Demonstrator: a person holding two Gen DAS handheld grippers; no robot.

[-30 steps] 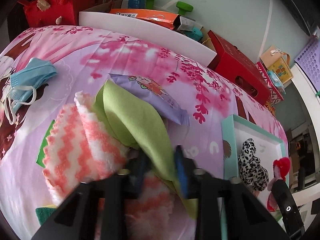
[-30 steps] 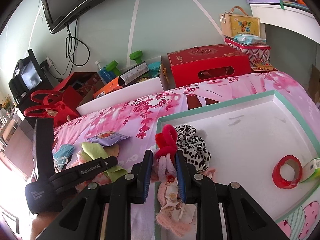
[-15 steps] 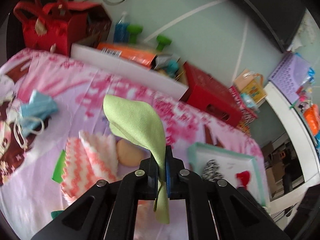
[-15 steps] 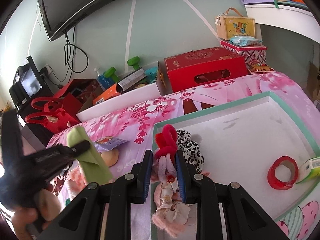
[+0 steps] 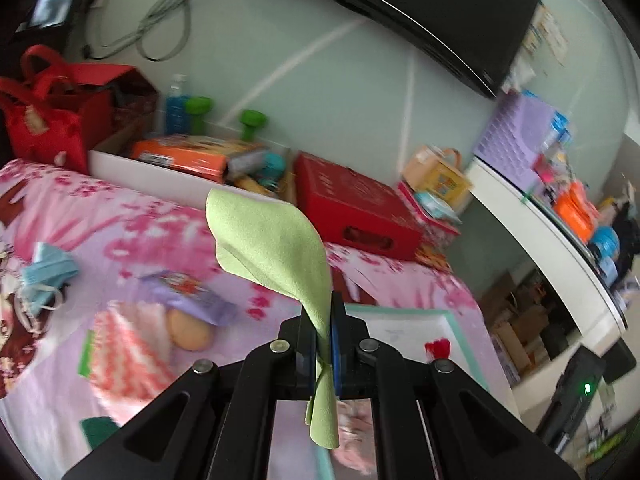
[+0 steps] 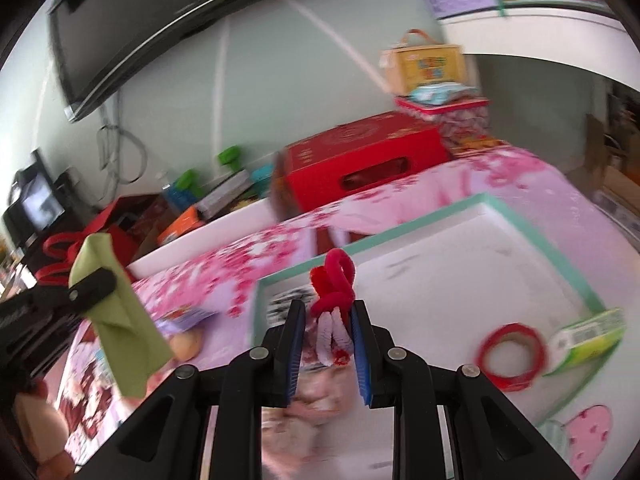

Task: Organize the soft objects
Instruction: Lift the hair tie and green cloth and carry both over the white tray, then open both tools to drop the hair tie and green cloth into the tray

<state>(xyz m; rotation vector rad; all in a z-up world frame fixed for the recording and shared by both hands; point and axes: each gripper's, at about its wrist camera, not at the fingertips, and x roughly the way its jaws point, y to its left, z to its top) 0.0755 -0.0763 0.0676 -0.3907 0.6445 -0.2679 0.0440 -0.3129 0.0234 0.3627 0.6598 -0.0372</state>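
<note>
Two tongs are closed on soft things: the left tongs (image 5: 325, 340) pinch a green cloth (image 5: 276, 252) lifted above the desk (image 5: 120, 216) (its free end curling upward), and the right tongs (image 6: 329, 344) grip a red-and-white fuzzy twist (image 6: 334, 296) over the near-left corner of the teal-rimmed tray (image 6: 536, 236).

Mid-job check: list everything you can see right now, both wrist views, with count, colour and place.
Cloth: one, green, lifted off the bed, pinched in left tongs.
Fuzzy stems: one bundle, red and white, in right tongs.
Tray: one, white with teal rim, on bed.
Tape roll: one, red, in tray.
Face mask: one, blue, on bed.
Zigzag cloth: one, pink-white, on bed.
Red box: one, behind bed.
Left tongs: black, closed on cloth.
Right tongs: black, gripping stems.
</note>
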